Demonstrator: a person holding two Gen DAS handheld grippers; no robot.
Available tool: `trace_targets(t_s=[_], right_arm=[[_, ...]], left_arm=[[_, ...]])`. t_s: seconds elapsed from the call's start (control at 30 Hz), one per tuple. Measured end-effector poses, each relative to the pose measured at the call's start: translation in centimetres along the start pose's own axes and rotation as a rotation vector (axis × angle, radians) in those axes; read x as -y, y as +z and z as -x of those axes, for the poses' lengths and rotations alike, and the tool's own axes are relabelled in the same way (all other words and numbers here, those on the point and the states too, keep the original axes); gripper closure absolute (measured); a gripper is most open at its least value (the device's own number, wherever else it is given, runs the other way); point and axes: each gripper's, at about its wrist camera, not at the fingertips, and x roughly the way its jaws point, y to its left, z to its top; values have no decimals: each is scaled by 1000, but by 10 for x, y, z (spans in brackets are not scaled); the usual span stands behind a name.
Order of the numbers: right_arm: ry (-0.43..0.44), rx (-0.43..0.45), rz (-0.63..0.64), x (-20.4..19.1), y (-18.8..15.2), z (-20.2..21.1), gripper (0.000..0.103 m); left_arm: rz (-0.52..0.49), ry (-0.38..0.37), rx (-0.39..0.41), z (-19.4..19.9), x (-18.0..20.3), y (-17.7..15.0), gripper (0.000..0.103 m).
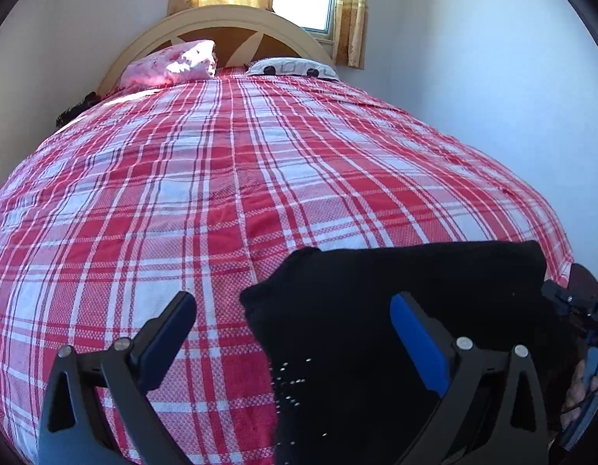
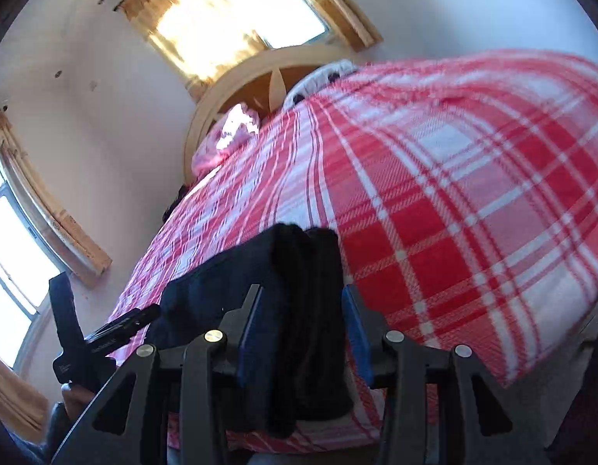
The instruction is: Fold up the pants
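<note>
Black cloth: the pants (image 2: 283, 310), folded into a thick bundle, low centre of the right wrist frame, on the plaid bedspread (image 1: 221, 178). Soft, limp, light; layers likely slide apart. Best taken across the whole stack. Right gripper (image 2: 305, 333) clamped on the bundle. Left gripper (image 1: 295, 333) spread wide, grasping nothing.

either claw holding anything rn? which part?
Right claw is clamped on the folded black pants, gripping their near folded end. Left claw is open, empty.
</note>
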Motion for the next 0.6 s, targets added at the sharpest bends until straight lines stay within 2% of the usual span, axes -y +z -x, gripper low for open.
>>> trace_targets(t_s=[0.07, 0.13, 0.17, 0.23, 0.33, 0.47, 0.6], right_arm=[[13, -21, -35, 9, -2, -8, 59], [16, -20, -58, 16, -6, -10, 47], [31, -24, -85, 21, -9, -12, 46], [83, -31, -133, 27, -15, -15, 46], [113, -34, -159, 26, -23, -14, 46], [185, -69, -190, 24, -38, -16, 46], [242, -62, -284, 36, -39, -20, 46]], left_arm=[[53, -28, -6, 2, -15, 1, 0], [105, -52, -56, -8, -25, -1, 0], [110, -50, -83, -15, -25, -3, 0], [81, -15, -121, -27, -19, -10, 0], [72, -11, -148, -36, -14, -18, 0], [152, -79, -178, -35, -25, -23, 1], [121, -126, -209, -27, -21, -28, 3]])
